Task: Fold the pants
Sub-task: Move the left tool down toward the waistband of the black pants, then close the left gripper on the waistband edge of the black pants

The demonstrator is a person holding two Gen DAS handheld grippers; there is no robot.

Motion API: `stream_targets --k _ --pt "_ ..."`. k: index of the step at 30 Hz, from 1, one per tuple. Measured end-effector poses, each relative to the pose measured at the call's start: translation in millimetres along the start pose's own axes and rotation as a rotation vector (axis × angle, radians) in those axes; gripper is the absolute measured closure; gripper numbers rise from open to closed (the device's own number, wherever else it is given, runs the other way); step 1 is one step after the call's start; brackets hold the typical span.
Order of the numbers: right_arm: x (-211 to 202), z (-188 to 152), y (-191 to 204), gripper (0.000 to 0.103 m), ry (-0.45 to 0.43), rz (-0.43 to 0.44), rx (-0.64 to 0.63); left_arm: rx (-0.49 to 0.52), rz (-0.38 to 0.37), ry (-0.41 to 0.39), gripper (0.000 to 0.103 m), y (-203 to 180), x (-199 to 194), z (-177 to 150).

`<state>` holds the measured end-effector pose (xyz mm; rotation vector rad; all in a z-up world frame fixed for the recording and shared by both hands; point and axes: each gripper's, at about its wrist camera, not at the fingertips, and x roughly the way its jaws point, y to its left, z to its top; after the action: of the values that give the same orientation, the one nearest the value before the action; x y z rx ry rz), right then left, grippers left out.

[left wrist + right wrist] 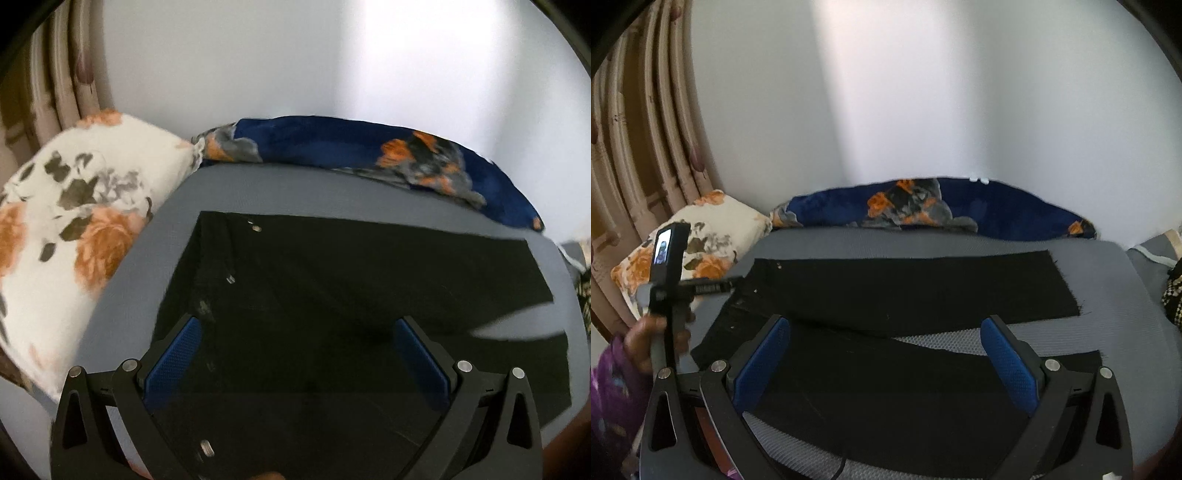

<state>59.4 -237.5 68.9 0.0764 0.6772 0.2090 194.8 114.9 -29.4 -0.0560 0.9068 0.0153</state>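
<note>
Black pants lie flat on a grey mat, waist at the left, both legs stretched to the right with a grey gap between them. In the left wrist view the pants fill the middle, with metal buttons near the waist. My left gripper is open and empty, hovering over the waist end; it also shows in the right wrist view, held by a hand at the left. My right gripper is open and empty above the near leg.
A white floral pillow lies at the mat's left. A blue floral blanket runs along the far edge against a white wall. Curtains hang at the left. A patterned object sits at the right edge.
</note>
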Motion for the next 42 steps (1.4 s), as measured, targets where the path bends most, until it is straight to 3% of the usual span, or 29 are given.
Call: stream_targets --k 4,9,11,15,18,21,23,26,32,34,36,42 --pt "27 0 -3 0.0 0.041 0.004 0.001 0.004 -0.038 0.082 0.0 45 60 29" --pt "56 -1 -5 0.0 0.086 0.004 -0.009 -0.005 -0.202 0.207 0.0 93 131 58" --pt "66 -3 -6 0.0 0.103 0.003 -0.008 -0.044 -0.223 0.228 0.0 109 151 68" --pt "83 -7 -7 0.0 0.136 0.003 0.0 -0.074 -0.238 0.196 0.0 131 179 88" --pt "93 -8 -7 0.0 0.157 0.004 -0.004 -0.089 -0.25 0.268 0.0 147 206 101" --pt "100 -9 -5 0.0 0.167 0.006 -0.008 -0.115 -0.348 0.334 0.0 155 227 108" --pt "103 -8 -5 0.0 0.171 0.011 -0.005 -0.116 -0.366 0.356 0.001 157 236 108" --pt "106 -7 -6 0.0 0.17 0.019 0.006 -0.063 -0.458 0.328 0.004 154 235 111" --pt "116 -8 -8 0.0 0.184 0.033 0.03 -0.063 -0.506 0.337 0.009 158 239 118" --pt "119 -8 -8 0.0 0.188 0.028 0.024 -0.026 -0.48 0.335 0.022 157 237 119" --pt "123 -7 -10 0.0 0.188 0.023 0.026 0.032 -0.38 0.322 0.049 153 234 119" --pt "129 -1 -13 0.0 0.174 0.018 0.042 0.135 -0.271 0.245 0.058 139 224 111"
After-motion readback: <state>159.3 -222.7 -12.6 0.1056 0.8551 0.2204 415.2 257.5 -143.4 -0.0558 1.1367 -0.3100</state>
